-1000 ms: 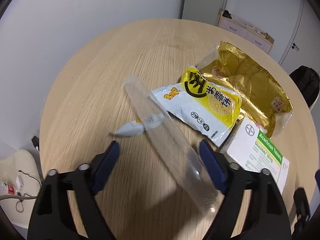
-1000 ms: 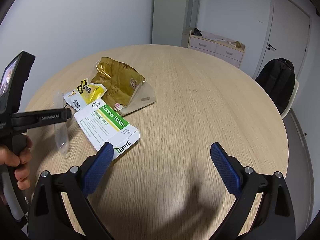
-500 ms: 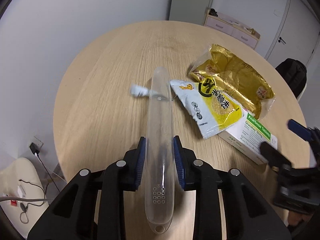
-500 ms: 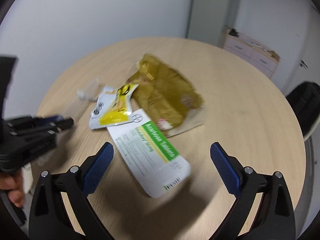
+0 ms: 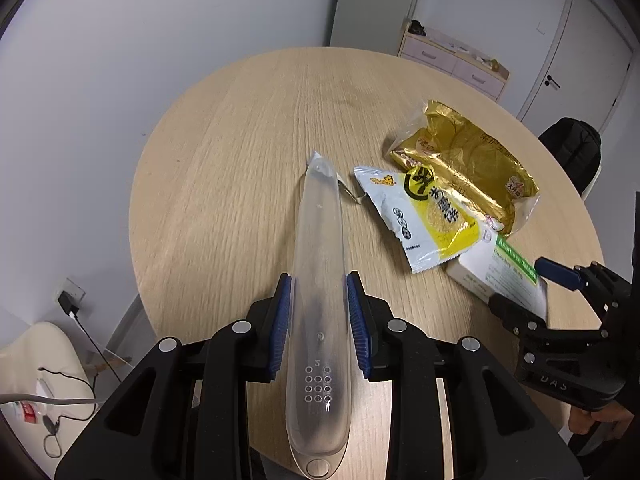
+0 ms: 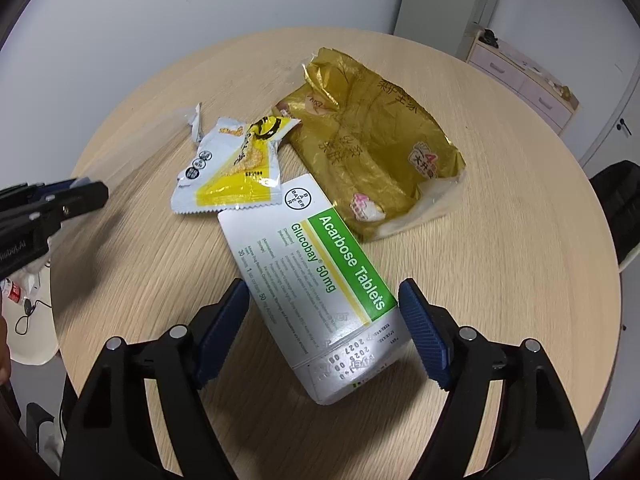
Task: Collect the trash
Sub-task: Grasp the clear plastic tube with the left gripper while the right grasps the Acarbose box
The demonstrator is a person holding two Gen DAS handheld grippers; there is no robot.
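Note:
My left gripper [image 5: 319,300] is shut on a long clear plastic case [image 5: 320,240] and holds it above the round wooden table [image 5: 240,140]. On the table lie a yellow-and-white snack wrapper [image 5: 424,216], a gold foil bag [image 5: 464,160] and a white-and-green Acarbose tablet box [image 6: 316,276]. My right gripper [image 6: 324,332] is open, with its fingers on either side of the near end of the box. The wrapper [image 6: 232,168] and gold bag [image 6: 368,140] lie beyond it. A small torn white scrap [image 6: 195,118] lies by the wrapper.
A pale drawer cabinet [image 5: 452,60] stands against the far wall by a door [image 5: 580,52]. A black backpack on a chair [image 5: 572,152] sits at the table's right. Cables and a socket [image 5: 68,296] are on the floor at left.
My left gripper closed on the clear case and lifted it. My right gripper moved in over the tablet box and now straddles it.

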